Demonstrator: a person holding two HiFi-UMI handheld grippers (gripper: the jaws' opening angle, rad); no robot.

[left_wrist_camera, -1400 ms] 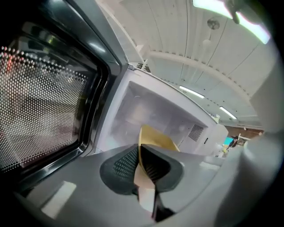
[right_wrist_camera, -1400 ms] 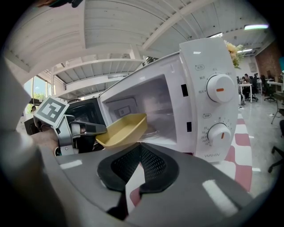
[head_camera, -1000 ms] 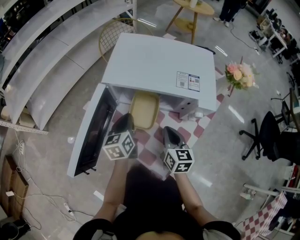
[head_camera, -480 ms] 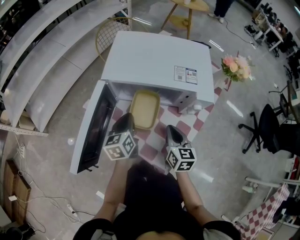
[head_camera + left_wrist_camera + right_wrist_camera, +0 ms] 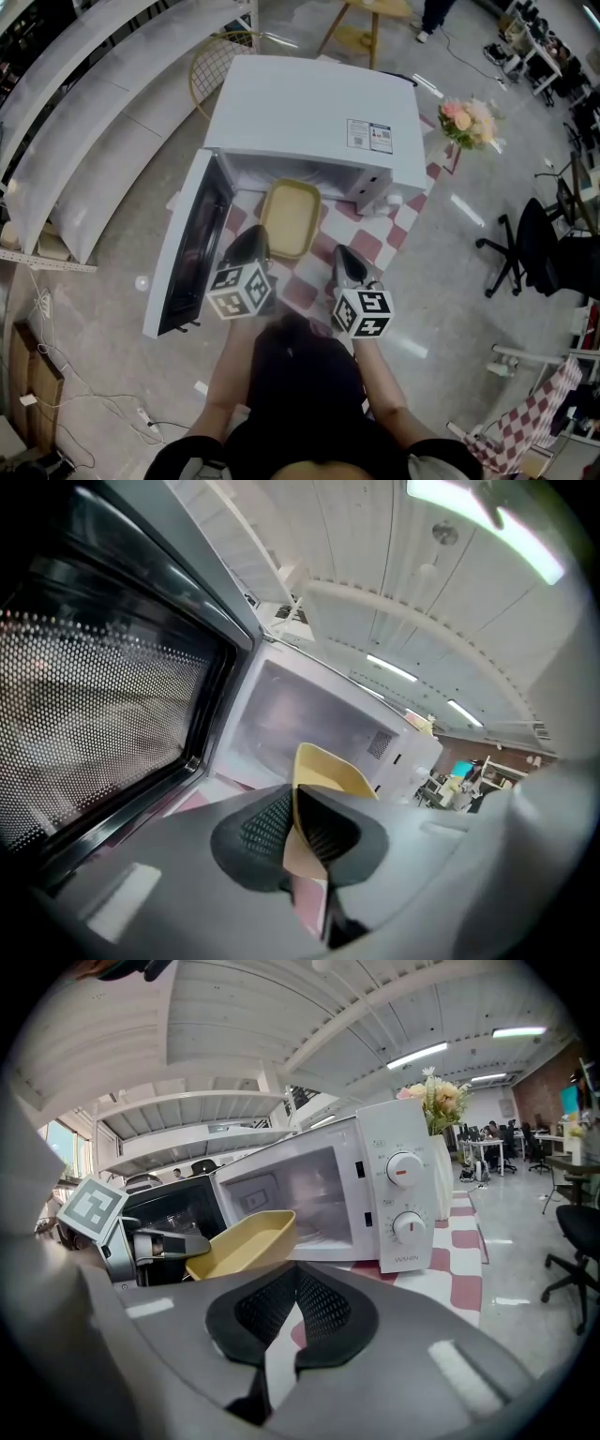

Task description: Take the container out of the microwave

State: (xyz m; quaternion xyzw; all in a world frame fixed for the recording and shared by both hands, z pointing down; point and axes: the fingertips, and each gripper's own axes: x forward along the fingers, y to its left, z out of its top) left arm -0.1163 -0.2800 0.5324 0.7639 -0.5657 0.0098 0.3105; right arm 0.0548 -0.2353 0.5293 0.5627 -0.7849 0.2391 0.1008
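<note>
The white microwave (image 5: pixel 309 112) stands on a red-checked cloth, its door (image 5: pixel 192 248) swung open to the left. A shallow yellow container (image 5: pixel 291 217) sticks out of the cavity over the cloth. My left gripper (image 5: pixel 249 247) is shut on the container's near left rim; in the left gripper view the yellow rim (image 5: pixel 323 772) is pinched between the pads of the left gripper (image 5: pixel 293 819). My right gripper (image 5: pixel 346 264) hovers beside the container on the right, shut on nothing. The right gripper view shows the right gripper (image 5: pixel 295 1288), the container (image 5: pixel 246 1241) and the microwave (image 5: pixel 375 1194).
A bunch of flowers (image 5: pixel 466 122) stands right of the microwave. An office chair (image 5: pixel 534 253) is on the floor at the right, a wooden stool (image 5: pixel 366 23) and a gold wire seat (image 5: pixel 211 61) behind. White shelving (image 5: pixel 75 122) runs along the left.
The container has come further out of the microwave toward me, carried by the left gripper. Both grippers have drawn back slightly from the microwave.
</note>
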